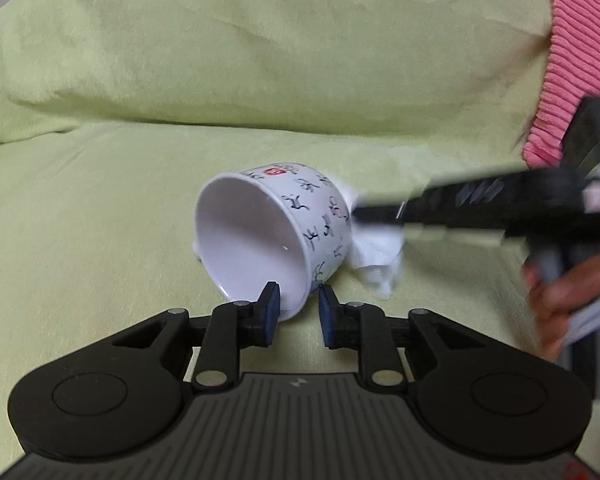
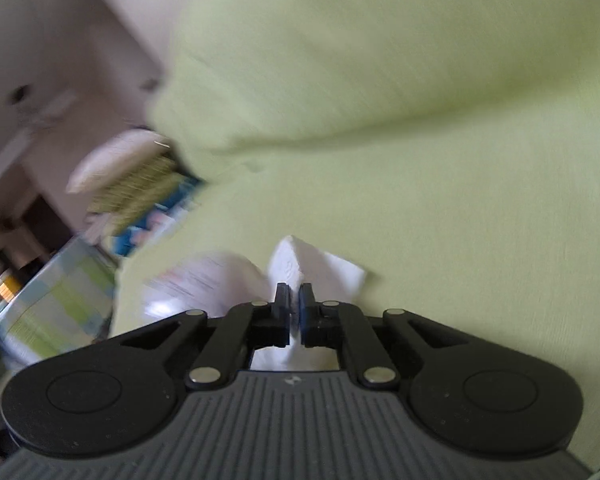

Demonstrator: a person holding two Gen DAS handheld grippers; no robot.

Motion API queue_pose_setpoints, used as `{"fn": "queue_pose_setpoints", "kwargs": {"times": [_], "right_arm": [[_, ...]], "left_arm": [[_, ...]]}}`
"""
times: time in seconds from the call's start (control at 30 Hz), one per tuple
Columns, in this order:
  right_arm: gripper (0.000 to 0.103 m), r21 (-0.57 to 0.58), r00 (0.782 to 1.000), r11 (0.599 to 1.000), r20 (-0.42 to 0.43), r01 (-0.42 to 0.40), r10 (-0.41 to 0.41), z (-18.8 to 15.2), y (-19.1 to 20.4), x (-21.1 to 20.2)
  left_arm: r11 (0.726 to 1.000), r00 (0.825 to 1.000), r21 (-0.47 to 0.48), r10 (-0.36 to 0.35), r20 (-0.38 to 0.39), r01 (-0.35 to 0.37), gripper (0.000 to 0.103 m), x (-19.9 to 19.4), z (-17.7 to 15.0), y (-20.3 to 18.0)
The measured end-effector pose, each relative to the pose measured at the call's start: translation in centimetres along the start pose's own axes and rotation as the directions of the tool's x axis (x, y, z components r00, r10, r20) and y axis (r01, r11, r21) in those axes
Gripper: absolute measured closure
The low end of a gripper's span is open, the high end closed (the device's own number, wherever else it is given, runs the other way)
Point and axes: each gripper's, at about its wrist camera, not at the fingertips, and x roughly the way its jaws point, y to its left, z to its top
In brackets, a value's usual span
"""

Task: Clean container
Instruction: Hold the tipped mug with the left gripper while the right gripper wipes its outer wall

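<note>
Surface is a light green sofa point(image 1: 140, 208): soft seat cushion w/ a plump back cushion point(image 1: 260, 48) behind, no desk in sight. A white cup point(image 1: 276, 236) w/ black brush-style characters and a red stamp lies on its side on the seat, mouth toward 8 o'clock in the left wrist view. Left tool point(image 1: 299, 304) has its jaws part open, one pad inside the cup rim at 6 o'clock, the other just outside the wall; whether they touch, can't tell. Crumpled white tissue point(image 1: 376, 256) sits against the cup base at 3 o'clock. Right tool point(image 2: 295, 300) is nearly closed, pinching that tissue. In the left view it comes in from 3 o'clock, blurred, w/ a hand point(image 1: 568, 292) on its grip and a pink ribbed sleeve point(image 1: 576, 64) at 2 o'clock. Right view, 9 o'clock: blurred room, pale wall point(image 2: 60, 40), a checked cloth point(image 2: 60, 300), clutter unreadable.
</note>
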Motion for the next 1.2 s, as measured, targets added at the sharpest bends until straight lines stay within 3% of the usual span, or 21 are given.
{"fn": "queue_pose_setpoints", "kwargs": {"times": [0.1, 0.17, 0.23, 0.33, 0.37, 0.5, 0.6, 0.73, 0.8, 0.9, 1.0, 1.07, 1.13, 1.2], "right_arm": [[0.099, -0.101, 0.988, 0.984, 0.016, -0.15, 0.152, 1.6, 1.7, -1.8], [0.099, -0.08, 0.974, 0.971, -0.023, -0.224, 0.223, 2.3, 1.9, -1.2], [0.099, -0.023, 0.963, 0.967, -0.097, -0.254, 0.251, 2.7, 1.8, 0.4], [0.1, 0.02, 0.947, 0.965, -0.191, -0.26, 0.259, 2.5, 1.2, 2.3], [0.1, 0.03, 0.943, 0.961, -0.186, -0.275, 0.276, 2.4, 0.9, 2.3], [0.102, -0.024, 0.939, 0.954, -0.186, -0.298, 0.288, 2.1, 1.1, 3.0], [0.103, -0.116, 0.95, 0.953, -0.179, -0.28, 0.257, 2.6, 2.0, 3.8], [0.102, -0.207, 0.978, 0.964, -0.157, -0.168, 0.137, 3.8, 2.3, 5.2], [0.101, -0.2, 0.98, 0.969, -0.166, -0.144, 0.111, 4.0, 1.9, 5.9], [0.1, -0.271, 0.978, 0.961, -0.21, -0.05, -0.008, 3.7, 1.5, 6.0], [0.099, -0.256, 0.99, 0.962, -0.125, -0.092, 0.061, 3.4, 1.8, 3.0], [0.099, -0.273, 0.982, 0.944, -0.076, -0.187, 0.173, 3.1, 3.0, 0.3], [0.1, -0.319, 0.963, 0.909, -0.089, -0.268, 0.253, 2.3, 4.3, -1.5], [0.1, -0.364, 0.951, 0.88, -0.162, -0.304, 0.262, 1.1, 5.6, -1.5]], "left_arm": [[0.999, 0.998, -0.013, -0.029, 0.062, 0.03, 0.082, -0.9, 0.3, 0.1], [0.997, 0.993, -0.053, -0.052, 0.107, 0.058, 0.082, -1.2, 0.8, 0.4], [0.993, 0.992, -0.087, -0.071, 0.107, 0.08, 0.082, -0.8, 1.3, 0.6], [0.996, 0.996, -0.055, -0.067, 0.065, 0.071, 0.085, -0.1, 0.8, 0.4], [0.997, 0.997, -0.04, -0.064, 0.05, 0.066, 0.089, 0.1, 0.6, 0.3], [0.999, 0.999, -0.017, -0.04, 0.025, 0.041, 0.089, 0.4, -0.1, 0.6], [0.999, 0.999, -0.031, -0.023, 0.027, 0.024, 0.089, 0.4, -0.2, 0.9], [1.0, 1.0, 0.002, -0.015, 0.016, 0.015, 0.084, 0.6, -0.6, 0.6], [1.0, 1.0, 0.008, -0.016, 0.008, 0.016, 0.081, 0.6, -0.8, 0.6], [1.0, 1.0, 0.022, -0.014, 0.007, 0.014, 0.079, 0.4, -0.9, 0.6], [0.998, 1.0, 0.065, 0.001, 0.007, -0.002, 0.079, 0.3, -1.2, 0.4], [0.995, 1.0, 0.101, 0.005, 0.003, -0.005, 0.078, 0.3, -1.6, 0.3], [0.992, 1.0, 0.126, 0.009, 0.002, -0.009, 0.078, 0.4, -1.7, 0.4], [0.991, 1.0, 0.135, 0.011, 0.003, -0.011, 0.078, 0.5, -1.7, 0.4]]}}
